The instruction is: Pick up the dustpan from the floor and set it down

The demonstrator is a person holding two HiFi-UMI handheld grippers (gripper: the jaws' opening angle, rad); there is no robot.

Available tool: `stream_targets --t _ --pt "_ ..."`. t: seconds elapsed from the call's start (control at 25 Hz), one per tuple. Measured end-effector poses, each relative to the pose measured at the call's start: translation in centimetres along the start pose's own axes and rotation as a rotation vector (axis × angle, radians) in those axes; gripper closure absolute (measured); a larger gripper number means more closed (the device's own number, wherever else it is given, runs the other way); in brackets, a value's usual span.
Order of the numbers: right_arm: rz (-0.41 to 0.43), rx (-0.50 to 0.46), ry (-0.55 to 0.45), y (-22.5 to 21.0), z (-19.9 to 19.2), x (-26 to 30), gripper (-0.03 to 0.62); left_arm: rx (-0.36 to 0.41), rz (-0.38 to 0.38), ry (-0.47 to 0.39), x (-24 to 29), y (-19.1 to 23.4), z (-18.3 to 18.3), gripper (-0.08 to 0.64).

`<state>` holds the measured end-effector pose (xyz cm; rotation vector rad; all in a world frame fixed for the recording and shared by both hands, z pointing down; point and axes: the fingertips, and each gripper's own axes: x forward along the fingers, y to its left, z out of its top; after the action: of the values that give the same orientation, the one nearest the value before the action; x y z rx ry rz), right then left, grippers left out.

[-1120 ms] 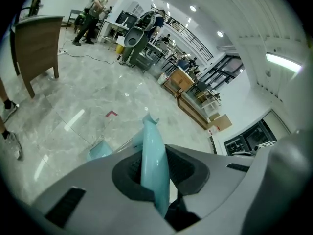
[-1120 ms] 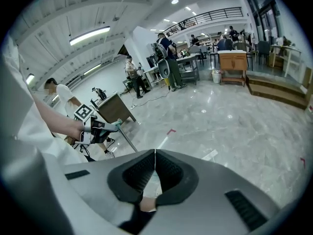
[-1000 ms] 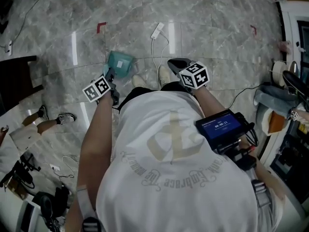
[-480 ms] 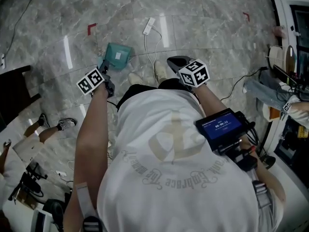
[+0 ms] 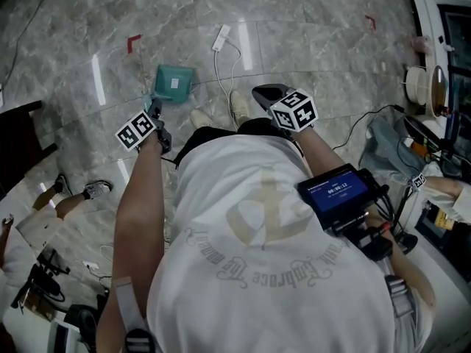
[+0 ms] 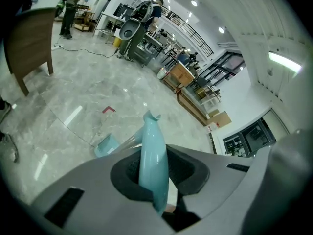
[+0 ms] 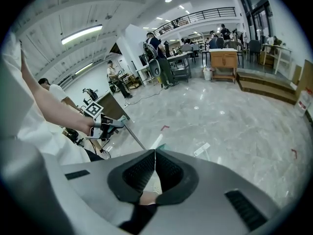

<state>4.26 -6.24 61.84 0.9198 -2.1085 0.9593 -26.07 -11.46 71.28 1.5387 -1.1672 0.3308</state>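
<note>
The teal dustpan has a long handle [image 6: 152,160] and a square pan [image 5: 174,83]. My left gripper [image 5: 156,110] is shut on the top of that handle, with the pads pressing on both sides. The pan [image 6: 106,144] hangs low at the floor in front of the person's feet; whether it touches the tiles I cannot tell. My right gripper [image 5: 265,93] is held to the right of the dustpan, its jaws shut together with nothing between them. In the right gripper view the left gripper [image 7: 108,124] appears at the left with the thin pole [image 7: 134,135] running down from it.
A white power strip [image 5: 219,37] with its cable lies on the grey marble floor just beyond the pan. Red tape corners [image 5: 132,43] mark the tiles. A dark table [image 5: 18,134] stands at the left, cluttered equipment [image 5: 430,87] at the right. Another person's shoe [image 5: 96,190] shows at left.
The left gripper has sunk with the dustpan, so the pan now sits lower and closer to the floor. The right gripper has hardly shifted.
</note>
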Motion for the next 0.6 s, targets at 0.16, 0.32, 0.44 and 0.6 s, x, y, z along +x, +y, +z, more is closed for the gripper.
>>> stream_targets --t 0.16,0.32,0.44,0.6 --pt "0.003 -0.008 0.013 0.1 -0.4 0.0 0.574 0.043 0.067 0.042 -0.6 2.0 -0.8 0.502" --pt "0.016 -0.023 0.025 0.5 -0.4 0.2 0.574 0.071 0.108 0.077 -1.2 3.6 -1.6 0.500" --pt "0.023 -0.035 0.038 0.9 -0.8 0.3 0.574 0.120 0.140 0.106 -1.5 4.4 -2.3 0.500" --pt "0.027 -0.040 0.048 0.9 -1.3 0.4 0.574 0.232 0.212 0.164 -1.6 5.3 -2.8 0.497"
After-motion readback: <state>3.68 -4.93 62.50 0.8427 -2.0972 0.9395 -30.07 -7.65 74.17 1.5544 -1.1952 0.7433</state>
